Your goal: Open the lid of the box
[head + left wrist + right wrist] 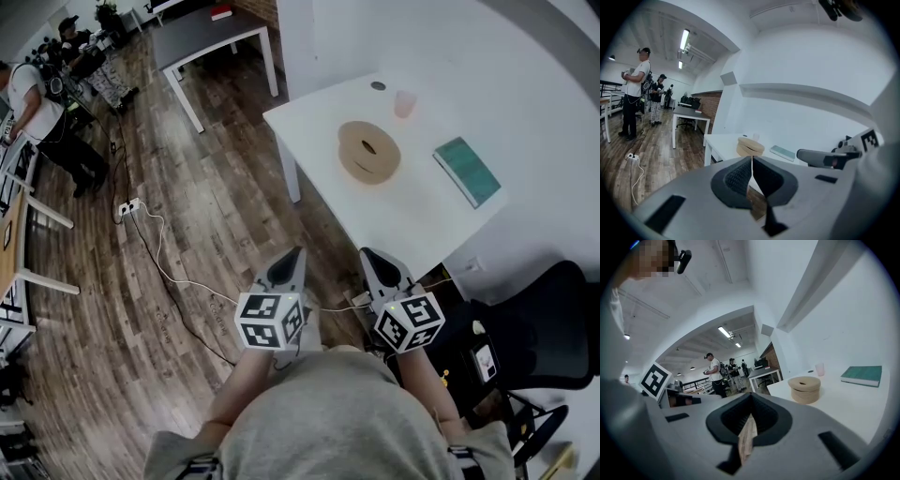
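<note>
Left gripper (292,262) and right gripper (374,260): jaws pressed together, empty, well short of the table (314,120). The box (354,167) sits at one o'clock. Arriving closed, they could shove it toward the cup (404,103) instead of catching its lid (385,148).

Open-plan office; white desk (319,122) ahead of the right gripper (368,255); black office chair (553,319) to its right; plank floor (206,216) below; strip lights (685,39) overhead.

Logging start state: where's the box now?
Head view, upper centre-right: the box sits on the white table, lid on, with the cup just beyond it and the book to its right.
</note>
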A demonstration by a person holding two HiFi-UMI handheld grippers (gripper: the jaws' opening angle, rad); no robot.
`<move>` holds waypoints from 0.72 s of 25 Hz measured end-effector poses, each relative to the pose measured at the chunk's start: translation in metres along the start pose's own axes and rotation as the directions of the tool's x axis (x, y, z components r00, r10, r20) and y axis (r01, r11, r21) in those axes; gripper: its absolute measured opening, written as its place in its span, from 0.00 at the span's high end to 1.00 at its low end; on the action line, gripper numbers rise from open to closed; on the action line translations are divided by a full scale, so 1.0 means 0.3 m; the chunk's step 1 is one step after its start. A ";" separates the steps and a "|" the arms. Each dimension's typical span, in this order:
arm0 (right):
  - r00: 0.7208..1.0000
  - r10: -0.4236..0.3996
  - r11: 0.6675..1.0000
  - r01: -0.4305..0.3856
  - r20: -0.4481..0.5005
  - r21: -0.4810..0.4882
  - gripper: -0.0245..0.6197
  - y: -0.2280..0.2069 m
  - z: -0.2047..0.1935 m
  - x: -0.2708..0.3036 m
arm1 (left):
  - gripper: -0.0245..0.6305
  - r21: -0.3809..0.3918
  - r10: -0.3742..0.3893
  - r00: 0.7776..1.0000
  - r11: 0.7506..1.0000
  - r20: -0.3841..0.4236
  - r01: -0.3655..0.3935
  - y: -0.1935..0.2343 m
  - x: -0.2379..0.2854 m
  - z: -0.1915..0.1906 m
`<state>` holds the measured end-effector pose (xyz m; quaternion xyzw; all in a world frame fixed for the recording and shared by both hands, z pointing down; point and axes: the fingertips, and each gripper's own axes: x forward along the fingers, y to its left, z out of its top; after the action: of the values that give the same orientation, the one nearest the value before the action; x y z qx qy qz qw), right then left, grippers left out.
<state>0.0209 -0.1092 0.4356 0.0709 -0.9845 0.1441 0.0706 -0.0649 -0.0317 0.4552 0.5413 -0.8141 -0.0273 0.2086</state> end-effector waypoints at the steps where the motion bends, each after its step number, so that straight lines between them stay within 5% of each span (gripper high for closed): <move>1: 1.000 -0.006 1.000 0.006 0.005 -0.001 0.96 -0.006 0.009 0.017 | 0.95 0.003 -0.004 1.000 1.000 0.001 0.004 0.014 0.017 0.013; 18: 0.984 -0.169 0.985 0.171 0.065 -0.037 0.96 -0.263 0.225 0.491 | 0.95 0.068 -0.175 0.984 0.982 -0.027 0.176 0.261 0.551 0.310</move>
<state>-0.1188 -0.2215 0.4166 0.1575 -0.9794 0.1145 0.0538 -0.2214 -0.1638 0.4427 0.6183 -0.7614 -0.0111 0.1948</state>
